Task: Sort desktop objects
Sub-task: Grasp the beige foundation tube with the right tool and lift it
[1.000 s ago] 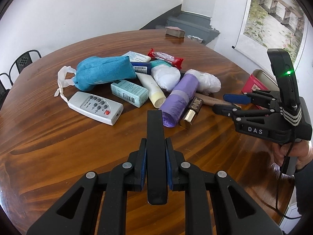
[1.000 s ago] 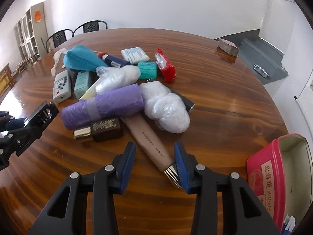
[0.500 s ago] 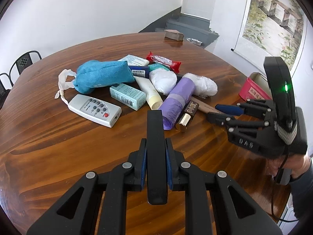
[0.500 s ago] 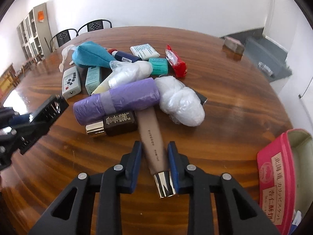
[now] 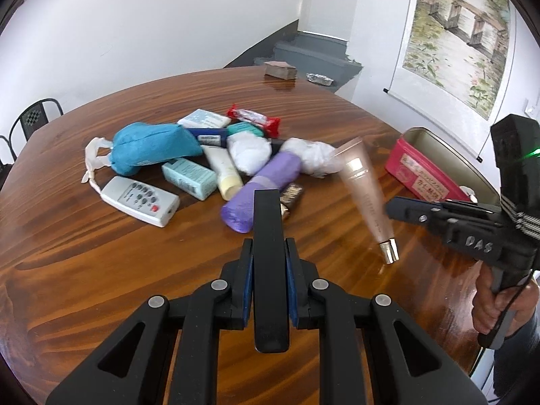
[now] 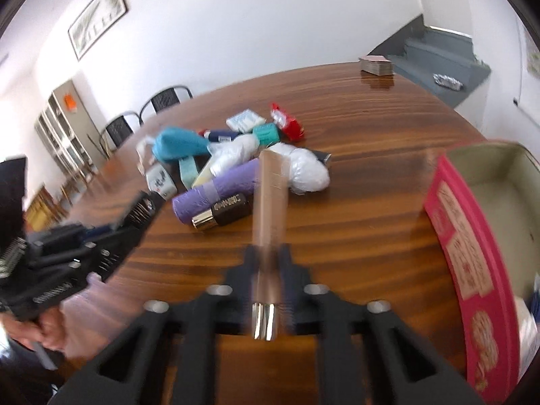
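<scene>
My right gripper (image 6: 268, 253) is shut on a rose-brown cosmetic tube (image 6: 271, 182) just above its silver cap. The tube (image 5: 362, 189) hangs tilted above the table, cap end down, with the right gripper (image 5: 388, 207) beside it in the left wrist view. My left gripper (image 5: 269, 246) is shut on a flat black bar (image 5: 266, 222) that sticks out forward. The pile holds a purple roll (image 5: 263, 189), a dark bottle with a gold cap (image 6: 222, 211), a white remote (image 5: 140, 200), a teal pouch (image 5: 152, 145) and white plastic bundles (image 5: 248, 152).
An open red tin (image 6: 469, 253) stands at the right of the round wooden table (image 5: 84, 270), with a few items inside. A small stack of cards (image 5: 280, 69) lies at the far edge. Chairs (image 6: 165, 98) stand behind the table. A person's hand (image 5: 496, 303) holds the right gripper.
The right gripper's jaws closed on the tube, lifted it off the table out of the pile, and rolled to the right towards the tin. The left gripper keeps its hold on the black bar.
</scene>
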The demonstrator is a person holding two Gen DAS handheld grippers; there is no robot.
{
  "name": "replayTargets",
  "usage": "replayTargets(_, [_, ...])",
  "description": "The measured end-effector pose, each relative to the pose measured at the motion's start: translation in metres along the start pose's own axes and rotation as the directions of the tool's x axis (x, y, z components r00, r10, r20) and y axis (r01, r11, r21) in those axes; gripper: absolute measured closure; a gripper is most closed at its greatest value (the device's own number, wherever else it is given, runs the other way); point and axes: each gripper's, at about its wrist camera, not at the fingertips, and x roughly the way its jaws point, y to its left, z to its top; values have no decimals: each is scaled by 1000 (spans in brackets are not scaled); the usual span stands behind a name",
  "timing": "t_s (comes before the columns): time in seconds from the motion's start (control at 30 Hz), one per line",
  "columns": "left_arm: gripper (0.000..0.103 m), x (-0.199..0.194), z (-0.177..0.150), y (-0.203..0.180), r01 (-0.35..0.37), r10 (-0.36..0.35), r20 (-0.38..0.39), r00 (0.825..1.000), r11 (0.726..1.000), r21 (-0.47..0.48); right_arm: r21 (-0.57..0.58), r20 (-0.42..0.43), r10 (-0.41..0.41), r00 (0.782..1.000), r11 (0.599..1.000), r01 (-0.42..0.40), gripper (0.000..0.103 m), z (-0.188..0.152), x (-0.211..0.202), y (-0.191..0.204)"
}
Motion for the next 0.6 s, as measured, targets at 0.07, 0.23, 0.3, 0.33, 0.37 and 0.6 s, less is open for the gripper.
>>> replayTargets(0.07, [85, -1, 2, -9, 8, -8, 5, 1000, 1000, 8, 20, 31, -1, 1000, 1000, 0, 98, -2, -12, -5])
replayTargets(0.23, [85, -4, 6, -28, 21, -21, 18, 1000, 999, 32, 17, 44, -53, 998, 998, 52, 97, -5, -22, -12])
replayTargets(0.3, [85, -4, 6, -31, 23, -24, 22, 999, 999, 30, 58, 17, -34, 999, 998, 33, 97, -7, -15, -18])
replayTargets(0.33, [85, -5, 6, -32, 24, -25, 23, 999, 999, 26, 75, 3, -21, 1000, 997, 21, 97, -9, -13, -21])
replayTargets(0.37, [85, -4, 5, -31, 24, -25, 22, 999, 999, 23, 87, -10, -11, 1000, 996, 12, 96, -11, -10, -23])
replayTargets(0.6, [85, -4, -1, -20, 32, -31, 17, 999, 999, -11, 56, -71, -4, 997, 998, 8, 96, -13, 20, -9])
